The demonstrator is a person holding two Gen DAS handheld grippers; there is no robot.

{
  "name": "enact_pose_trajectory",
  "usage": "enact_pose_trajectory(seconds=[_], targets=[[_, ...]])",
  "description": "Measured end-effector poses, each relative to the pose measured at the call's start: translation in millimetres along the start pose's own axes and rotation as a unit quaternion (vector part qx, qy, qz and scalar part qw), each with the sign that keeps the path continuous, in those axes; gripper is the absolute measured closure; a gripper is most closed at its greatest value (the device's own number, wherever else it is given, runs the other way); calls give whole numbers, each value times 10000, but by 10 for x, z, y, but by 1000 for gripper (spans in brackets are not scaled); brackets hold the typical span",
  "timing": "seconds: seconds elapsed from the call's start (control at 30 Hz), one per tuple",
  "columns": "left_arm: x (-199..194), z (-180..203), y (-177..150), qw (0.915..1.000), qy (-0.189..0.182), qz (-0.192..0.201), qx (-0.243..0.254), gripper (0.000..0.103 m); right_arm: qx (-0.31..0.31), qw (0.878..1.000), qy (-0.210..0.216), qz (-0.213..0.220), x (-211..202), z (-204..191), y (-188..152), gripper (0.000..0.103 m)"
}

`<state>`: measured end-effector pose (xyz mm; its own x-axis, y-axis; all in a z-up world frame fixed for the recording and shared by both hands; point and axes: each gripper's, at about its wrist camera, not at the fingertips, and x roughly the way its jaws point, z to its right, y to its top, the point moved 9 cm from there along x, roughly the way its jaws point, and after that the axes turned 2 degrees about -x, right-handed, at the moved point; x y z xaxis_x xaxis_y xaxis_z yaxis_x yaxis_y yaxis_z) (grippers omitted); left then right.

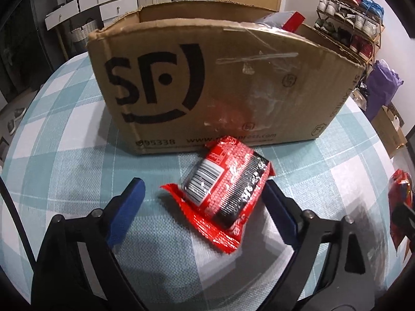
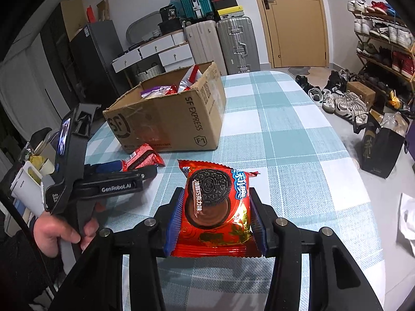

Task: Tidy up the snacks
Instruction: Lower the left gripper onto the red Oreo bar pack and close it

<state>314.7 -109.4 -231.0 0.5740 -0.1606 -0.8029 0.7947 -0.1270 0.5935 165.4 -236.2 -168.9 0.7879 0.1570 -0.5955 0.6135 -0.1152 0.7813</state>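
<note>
From the left wrist camera, the left tool (image 1: 202,194) stands with its blue pads apart over the checked desk (image 1: 64,160). A red snack packet (image 1: 220,191) lies flat on the cloth between them, barcode side up. The right pad sits right against the packet's edge, though the blur there makes it hard to say whether it truly touches; the left pad (image 1: 127,210) is clear of it, with bare cloth between. Just behind the packet stands the cardboard box (image 1: 207,83), its printed side facing the camera (a wrapper pokes above its far rim). At the right edge of this view a second red wrapper (image 1: 400,202) shows, partly cut off.

From the right wrist camera, the right tool (image 2: 216,215) is clamped on an Oreo packet (image 2: 215,207), both blue pads pressing its sides, the packet held face up above the desk (image 2: 298,134). To the left, a hand (image 2: 57,233) grips the handle of the left tool (image 2: 140,164), whose fingers reach the small red snack packet (image 2: 144,156) lying on the cloth just in front of the cardboard box (image 2: 166,121). The box is open at the top and holds several wrappers, purple and red-and-white among them.
</note>
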Motion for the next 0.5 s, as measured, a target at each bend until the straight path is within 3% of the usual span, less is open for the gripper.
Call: enact_pose_trajectory(seconds=[0.1,0.23,0.33,0.5], targets=[[6,27,49,10000,-48,49,55,29,42,10000,14,3,-18,5,-14,56],[-21,71,103,9996,-201,89,163,60,67,10000,33,-10,-8,2,-22,56],[-36,46,119,9988,-476,78,109,61,89,9999,69,-24,-7,-17,-32,56],[-88,70,71,9981,-585,49,163,61,36,9999,120,7,-35,-95,-20,56]])
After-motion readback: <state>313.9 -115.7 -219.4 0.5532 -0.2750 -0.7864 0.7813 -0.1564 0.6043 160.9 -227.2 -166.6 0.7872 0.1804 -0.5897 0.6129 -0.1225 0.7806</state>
